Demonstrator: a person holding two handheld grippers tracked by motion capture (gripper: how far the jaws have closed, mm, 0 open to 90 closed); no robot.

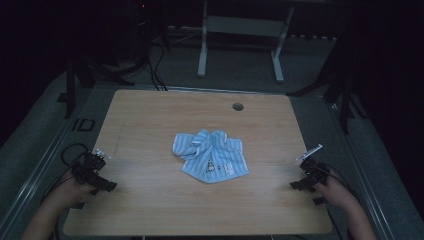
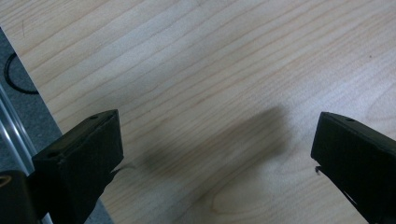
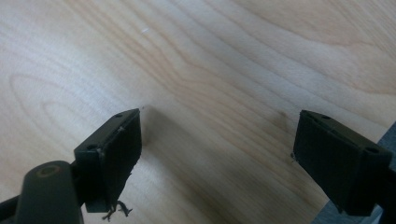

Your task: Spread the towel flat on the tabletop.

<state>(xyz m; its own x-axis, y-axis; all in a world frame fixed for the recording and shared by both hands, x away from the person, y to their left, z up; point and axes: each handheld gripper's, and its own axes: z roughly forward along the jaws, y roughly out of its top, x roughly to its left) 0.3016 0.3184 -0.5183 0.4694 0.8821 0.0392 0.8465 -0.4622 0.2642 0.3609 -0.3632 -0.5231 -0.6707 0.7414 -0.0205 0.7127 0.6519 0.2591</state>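
Observation:
A small light-blue striped shirt (image 1: 211,155) lies crumpled in the middle of the wooden table (image 1: 150,120). My left gripper (image 1: 95,176) rests near the table's left edge, well away from the shirt. In the left gripper view my left gripper (image 2: 217,140) is open, its jaws wide apart over bare wood. My right gripper (image 1: 305,179) sits near the right edge, also far from the shirt. In the right gripper view my right gripper (image 3: 217,140) is open with nothing between the jaws.
A round cable hole (image 1: 238,106) sits near the table's far edge. Dark floor with cables (image 1: 155,70) and a white frame (image 1: 240,30) lies beyond the table. A metal rail (image 2: 14,135) runs along the left table edge.

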